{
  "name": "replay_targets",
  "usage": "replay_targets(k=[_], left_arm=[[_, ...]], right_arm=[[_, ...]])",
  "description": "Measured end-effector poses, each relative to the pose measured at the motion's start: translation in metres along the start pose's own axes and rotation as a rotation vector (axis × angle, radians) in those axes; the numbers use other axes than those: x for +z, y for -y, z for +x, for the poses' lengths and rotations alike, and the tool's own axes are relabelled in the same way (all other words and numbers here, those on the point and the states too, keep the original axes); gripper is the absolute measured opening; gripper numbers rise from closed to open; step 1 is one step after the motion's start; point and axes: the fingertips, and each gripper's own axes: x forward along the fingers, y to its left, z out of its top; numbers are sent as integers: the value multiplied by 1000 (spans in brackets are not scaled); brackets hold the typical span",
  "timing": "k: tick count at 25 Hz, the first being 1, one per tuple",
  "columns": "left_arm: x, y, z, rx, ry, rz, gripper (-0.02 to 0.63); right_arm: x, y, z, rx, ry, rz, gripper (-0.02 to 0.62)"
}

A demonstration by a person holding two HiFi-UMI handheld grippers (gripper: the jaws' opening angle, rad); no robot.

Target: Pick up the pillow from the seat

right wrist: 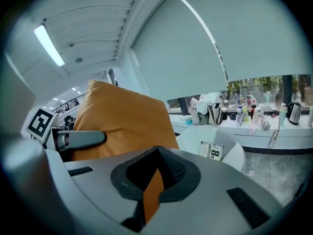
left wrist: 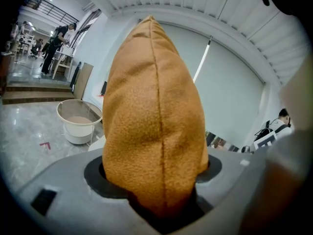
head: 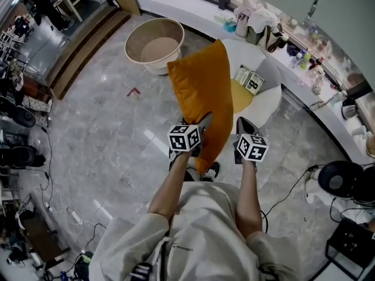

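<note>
And the orange, coarse-woven square pillow (head: 202, 98) is off the yellow padded seat (head: 240, 95) of the white round chair (head: 266, 107). It hangs upright in the air over the grey marble floor (head: 105, 133), just in front of the chair. We see the left gripper (head: 205, 124) clamped on the pillow's lower corner, with stuffing bulging out between its jaws. The right gripper (head: 243, 126) has its jaws almost together on what looks like only a thin sliver of the orange cloth.

That thin pinch is our worry. A tug or a twist between the two hands could pull the sliver free, we reckon. The whole weight would then swing on the left corner alone. Soft filling squeezes and creeps, so that corner could ooze out too and drop the pillow to the floor. A wide swing might also brush the black-and-white printed booklet (head: 249, 79) lying at the seat's far edge. The round beige tub (head: 155, 43) stands well apart, so we see no trouble there.
</note>
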Motion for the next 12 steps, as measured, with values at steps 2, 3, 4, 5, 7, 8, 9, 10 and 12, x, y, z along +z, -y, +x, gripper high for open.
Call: replay_targets(k=[2,3,4,5,7,8,9,10,12], left_arm=[[-1,1,0,-3,-5,-3,330],[-2,3,1,-6,-6,-3,330],[-3,5,3,-9,-9,-2,330],[-4,7,4,-11,-11,0,330],[-5,9,6,-14,-14,7,330],[-6,10,6,-15,-16,11,330],[-6,10,6,-15,-17,15,330],[-6,11,6,-15,-18,17,330],[-7,13,7,-13,-19,19,330]], right_arm=[[2,0,-1,-4,5,-13,8],[3,1,-1,-5,5,-17,8],[4,3,-2,-6,6,-19,8],[4,5,-3,-7,6,-22,8],[4,6,-3,-12,6,-28,8],[4,7,-3,-13,6,-29,8],[3,7,-3,-14,7,-28,8],[3,8,-3,-14,9,-27,8],[5,10,-4,-5,22,-20,8]])
